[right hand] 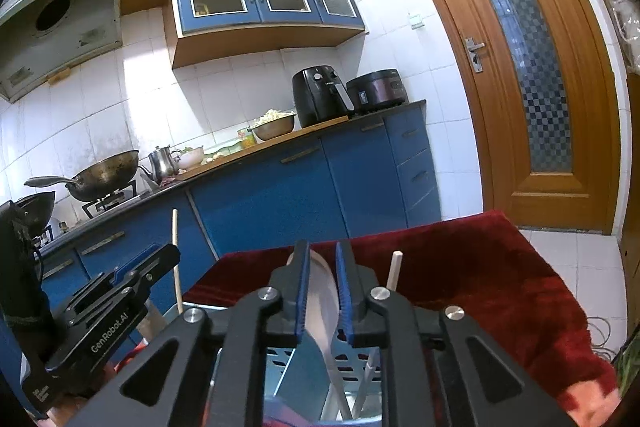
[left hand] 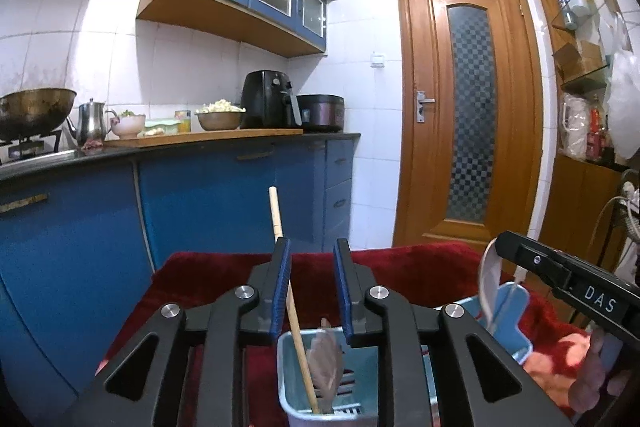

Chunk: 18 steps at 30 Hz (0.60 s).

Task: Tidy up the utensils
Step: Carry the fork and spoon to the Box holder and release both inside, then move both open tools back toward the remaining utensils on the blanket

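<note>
A: Where's the chopstick (left hand: 294,311) now?

B: Standing in the holder (left hand: 289,379) on the red cloth (left hand: 420,275), tip down, long axis running up and a little left. It leans by the left pad of the left gripper (left hand: 311,287). Those fingers are parted; the right pad is clear of it, so I'd call it released.

A: And the other hand?

B: The right gripper (right hand: 322,293) sits over the holder's right side (right hand: 360,363) with a white spoon (right hand: 320,291) between its fingers, bowl up, handle pointing down into the slots. The pads stand slightly apart; whether they press on the bowl, I cannot tell. A second chopstick (right hand: 394,269) pokes up just to the right.

A: So what does the next move turn on?

B: Probably clearance. Both utensils stand near upright between the fingers, so each hand should draw back along its own line, away from the holder, not sideways, or a pad could drag a stick over.
</note>
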Motion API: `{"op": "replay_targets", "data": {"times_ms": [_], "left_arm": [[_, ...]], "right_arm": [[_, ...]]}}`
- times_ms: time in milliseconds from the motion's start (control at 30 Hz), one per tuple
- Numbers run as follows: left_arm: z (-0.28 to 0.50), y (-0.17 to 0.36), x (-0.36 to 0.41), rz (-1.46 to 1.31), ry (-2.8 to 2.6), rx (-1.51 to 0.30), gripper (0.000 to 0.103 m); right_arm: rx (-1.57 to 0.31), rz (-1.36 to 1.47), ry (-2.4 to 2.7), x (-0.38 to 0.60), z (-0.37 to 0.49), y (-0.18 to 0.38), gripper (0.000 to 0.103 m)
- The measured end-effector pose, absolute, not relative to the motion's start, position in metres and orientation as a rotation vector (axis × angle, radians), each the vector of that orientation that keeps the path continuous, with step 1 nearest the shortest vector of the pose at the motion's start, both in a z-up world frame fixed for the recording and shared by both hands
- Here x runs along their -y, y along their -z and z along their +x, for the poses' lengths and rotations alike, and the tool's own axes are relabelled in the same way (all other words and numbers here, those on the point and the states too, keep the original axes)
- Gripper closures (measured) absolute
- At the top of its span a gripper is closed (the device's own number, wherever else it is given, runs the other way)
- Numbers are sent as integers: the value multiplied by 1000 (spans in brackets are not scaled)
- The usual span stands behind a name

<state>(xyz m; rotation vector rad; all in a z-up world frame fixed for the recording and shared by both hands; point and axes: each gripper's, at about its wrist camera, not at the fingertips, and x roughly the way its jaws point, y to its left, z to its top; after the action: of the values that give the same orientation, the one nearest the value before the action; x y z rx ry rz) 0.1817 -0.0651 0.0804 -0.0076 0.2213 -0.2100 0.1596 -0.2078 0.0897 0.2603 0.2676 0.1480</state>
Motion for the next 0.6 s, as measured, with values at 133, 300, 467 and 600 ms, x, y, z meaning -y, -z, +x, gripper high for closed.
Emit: {"op": "replay_targets", "data": {"times_ms": [133, 300, 467, 600], "left_arm": [[174, -83, 60, -26, 226, -241, 81], [161, -86, 53, -48, 242, -257, 79], [147, -88, 44, -62, 244, -283, 74], [136, -89, 37, -66, 232, -309, 72]], "right_arm": [[-262, 261, -150, 207, 148, -94, 81], [-294, 254, -122, 204, 136, -101, 80], [-339, 263, -114, 203, 118, -105, 77], [-369, 273, -106, 201, 104, -106, 74]]}}
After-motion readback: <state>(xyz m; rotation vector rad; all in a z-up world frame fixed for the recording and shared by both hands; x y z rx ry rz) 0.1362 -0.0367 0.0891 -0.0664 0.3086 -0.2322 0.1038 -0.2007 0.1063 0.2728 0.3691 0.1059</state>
